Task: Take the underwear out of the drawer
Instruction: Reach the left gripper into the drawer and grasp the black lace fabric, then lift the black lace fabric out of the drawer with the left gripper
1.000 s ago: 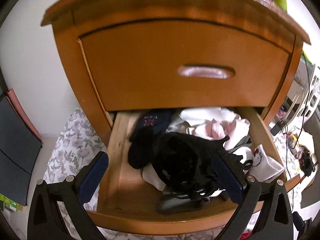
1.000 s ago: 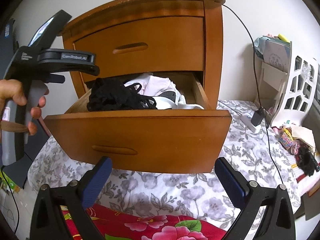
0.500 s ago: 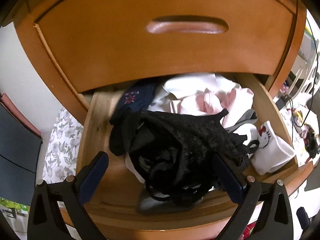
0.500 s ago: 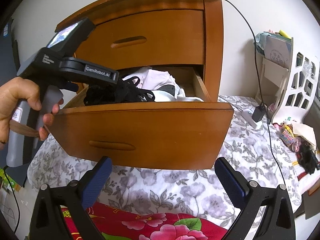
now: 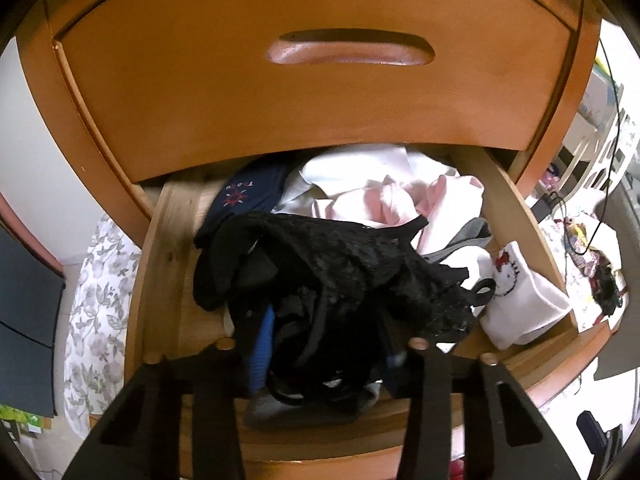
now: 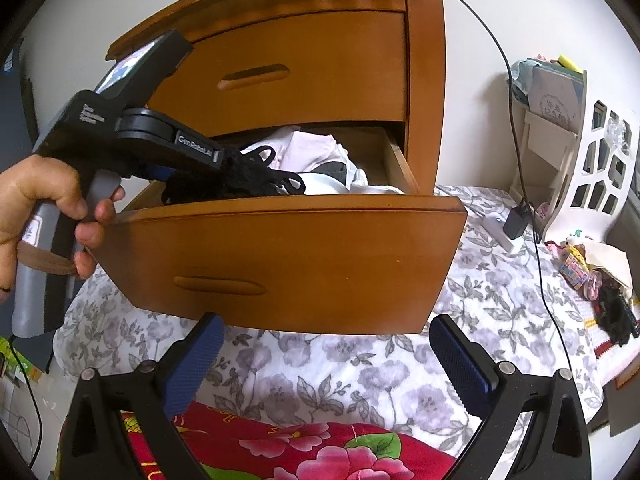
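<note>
Left wrist view, nearest first: the left gripper (image 5: pixel 324 344) is sunk into the front of the open drawer (image 5: pixel 516 216), and its jaws have just been closing, with the blue fingers (image 5: pixel 262 344) now squeezing a bunch of the black lace underwear (image 5: pixel 340 272). That underwear lies heaped in the drawer's front middle, over a dark navy garment (image 5: pixel 244 196) at the drawer's left rear and pink and white clothes (image 5: pixel 396 200) at its back. A white printed piece (image 5: pixel 516 296) sits at the drawer's right.

To finish the step well, I judge a straight lift up and back over the drawer's front board is best, slow enough that tangled straps let go of the neighbours.

From the right wrist view, the right gripper (image 6: pixel 328 356) hangs with its fingers spread and empty below the drawer, above the flowered bedcover (image 6: pixel 360 364).
</note>
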Motion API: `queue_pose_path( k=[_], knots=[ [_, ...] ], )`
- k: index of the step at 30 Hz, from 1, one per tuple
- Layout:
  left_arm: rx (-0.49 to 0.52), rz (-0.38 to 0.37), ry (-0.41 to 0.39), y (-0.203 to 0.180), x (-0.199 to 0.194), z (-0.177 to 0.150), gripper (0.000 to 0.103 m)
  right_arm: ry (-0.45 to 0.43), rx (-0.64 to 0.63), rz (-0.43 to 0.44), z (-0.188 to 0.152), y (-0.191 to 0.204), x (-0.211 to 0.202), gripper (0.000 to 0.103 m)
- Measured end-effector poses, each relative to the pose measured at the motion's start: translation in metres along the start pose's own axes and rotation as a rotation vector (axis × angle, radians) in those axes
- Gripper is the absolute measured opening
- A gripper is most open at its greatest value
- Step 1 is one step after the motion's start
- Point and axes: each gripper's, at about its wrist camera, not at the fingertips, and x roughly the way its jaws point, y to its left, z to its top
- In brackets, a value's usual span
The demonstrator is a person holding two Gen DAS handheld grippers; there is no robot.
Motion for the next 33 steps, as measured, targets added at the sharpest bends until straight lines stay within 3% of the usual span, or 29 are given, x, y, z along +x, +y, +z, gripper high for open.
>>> queue_pose_path(
  k=[5, 11, 19, 33],
  knots=[
    [-0.017, -0.017, -0.025, 0.007, -0.005, 0.003, 0.024, 0.004, -0.001, -0.001, -0.001, 0.000, 0.001, 0.103],
    [-0.045, -0.033, -0.046, 0.022, -0.010, 0.006, 0.015, 0.010, 0.003, -0.005, -0.001, 0.000, 0.002, 0.103],
    [-0.103, -0.024, -0.084, 0.045, -0.018, 0.007, 0.012, 0.020, 0.006, -0.012, -0.002, -0.001, 0.003, 0.103],
    [-0.121, -0.001, -0.264, 0.058, -0.066, 0.006, 0.011, 0.022, 0.004, -0.027, -0.002, 0.001, 0.000, 0.103]
  ],
)
